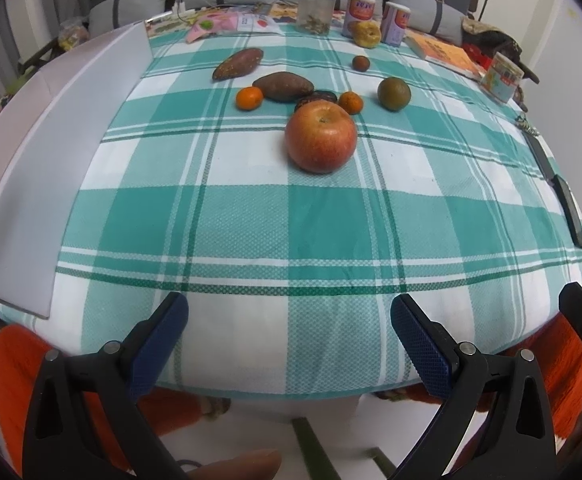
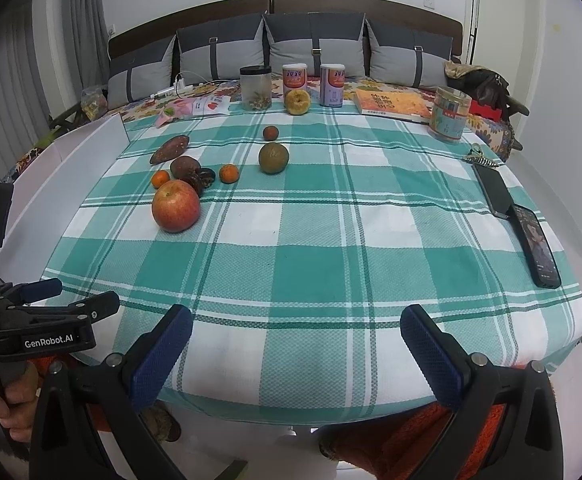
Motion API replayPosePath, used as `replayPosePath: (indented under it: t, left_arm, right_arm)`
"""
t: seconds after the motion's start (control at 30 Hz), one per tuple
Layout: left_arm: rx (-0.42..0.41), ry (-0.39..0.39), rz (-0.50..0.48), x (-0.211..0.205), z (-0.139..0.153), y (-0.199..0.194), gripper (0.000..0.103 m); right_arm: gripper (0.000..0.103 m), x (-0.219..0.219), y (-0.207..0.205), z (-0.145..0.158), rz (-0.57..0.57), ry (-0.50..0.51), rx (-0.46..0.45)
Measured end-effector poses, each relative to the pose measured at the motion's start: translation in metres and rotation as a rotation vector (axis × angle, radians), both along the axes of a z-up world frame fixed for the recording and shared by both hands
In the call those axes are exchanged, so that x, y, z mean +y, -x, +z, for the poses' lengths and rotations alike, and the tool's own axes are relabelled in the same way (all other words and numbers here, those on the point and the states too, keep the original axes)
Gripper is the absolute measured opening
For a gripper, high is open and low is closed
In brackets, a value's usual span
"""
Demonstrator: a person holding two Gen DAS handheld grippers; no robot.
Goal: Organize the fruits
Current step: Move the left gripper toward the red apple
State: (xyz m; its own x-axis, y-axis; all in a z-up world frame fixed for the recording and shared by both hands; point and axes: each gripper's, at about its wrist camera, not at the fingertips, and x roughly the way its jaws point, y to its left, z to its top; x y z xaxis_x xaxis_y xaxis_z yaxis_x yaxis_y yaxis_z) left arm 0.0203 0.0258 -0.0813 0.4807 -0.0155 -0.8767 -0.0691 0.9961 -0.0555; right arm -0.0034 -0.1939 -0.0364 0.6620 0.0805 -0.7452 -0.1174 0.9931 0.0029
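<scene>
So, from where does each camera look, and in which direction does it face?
Left wrist: sits on the left gripper at the near table edge, facing the apple straight ahead; its open fingers and a fingertip show.
Right wrist: sits on the right gripper, further right, facing across the tablecloth to the cushions; its open fingers, plus the left gripper and the hand holding it, show.
Shared: apple, oranges, jars, phones.

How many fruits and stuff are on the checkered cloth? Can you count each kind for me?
Red apple: 1
Small orange tangerines: 2
Green-brown round fruit: 1
Small dark red round fruit: 1
Yellow wrinkled fruit, by the cans at the far edge: 1
Sweet potatoes: 2
Dark shrivelled piece behind the apple, kind unclear: 1
Total: 9
</scene>
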Motion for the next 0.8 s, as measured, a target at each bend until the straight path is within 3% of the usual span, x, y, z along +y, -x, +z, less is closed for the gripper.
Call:
replayPosePath:
  t: [0.8]
  left_arm:
    - [0.026, -0.029, 0.004, -0.0036, -0.0066, -0.0065, 0.102]
  right_arm:
    - [0.103, -0.0057, -0.0078, -0.0061, -0.013, -0.023, 0.016]
